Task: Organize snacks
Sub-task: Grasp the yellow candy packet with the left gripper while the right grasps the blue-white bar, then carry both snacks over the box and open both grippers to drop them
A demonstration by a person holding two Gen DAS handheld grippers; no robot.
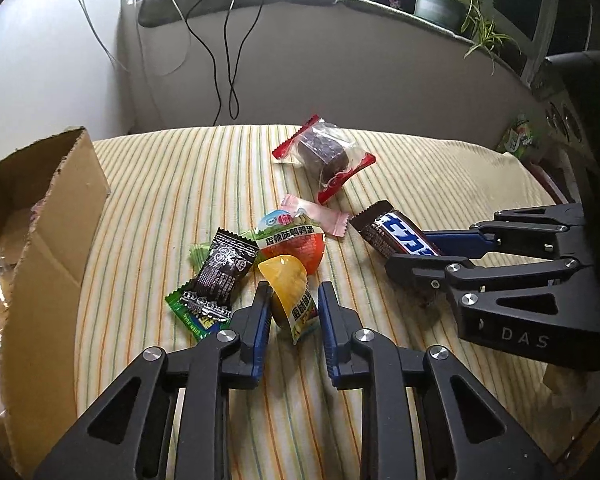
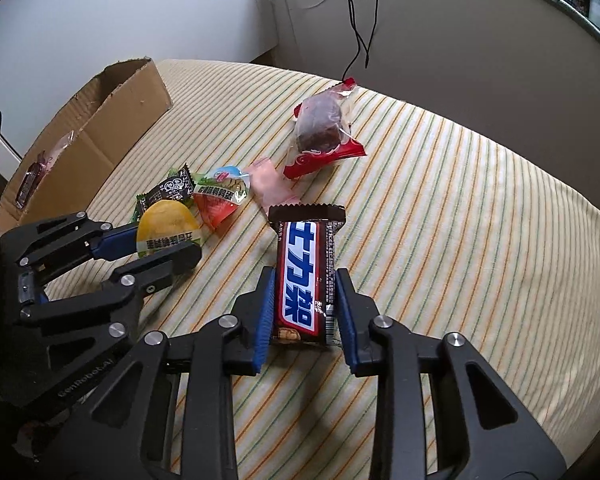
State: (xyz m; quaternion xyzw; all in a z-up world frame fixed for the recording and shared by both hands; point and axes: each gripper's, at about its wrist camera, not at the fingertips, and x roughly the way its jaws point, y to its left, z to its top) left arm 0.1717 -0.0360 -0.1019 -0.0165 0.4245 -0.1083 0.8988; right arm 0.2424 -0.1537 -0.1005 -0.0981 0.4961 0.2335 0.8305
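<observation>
A yellow snack packet (image 1: 286, 280) (image 2: 166, 220) lies on the striped cloth (image 1: 172, 184), and my left gripper (image 1: 294, 292) (image 2: 164, 246) is shut on it, pads against both sides. My right gripper (image 2: 305, 280) (image 1: 414, 254) is shut on a brown chocolate bar (image 2: 304, 248) (image 1: 396, 232) with blue lettering, which rests on the cloth. Loose beside them lie an orange egg packet (image 1: 296, 246) (image 2: 218, 200), a black-and-green packet (image 1: 216, 276) (image 2: 172, 188), a pink candy (image 1: 320, 216) (image 2: 270, 186) and a red-ended clear wrapper with a dark cake (image 1: 324, 152) (image 2: 322, 128).
An open cardboard box (image 1: 60, 200) (image 2: 100, 120) stands at the left edge of the cloth with wrapped items inside. Black cables (image 1: 228, 60) hang down the wall behind. A potted plant (image 1: 440, 4) sits on the ledge. A green packet (image 1: 518, 138) lies at the far right.
</observation>
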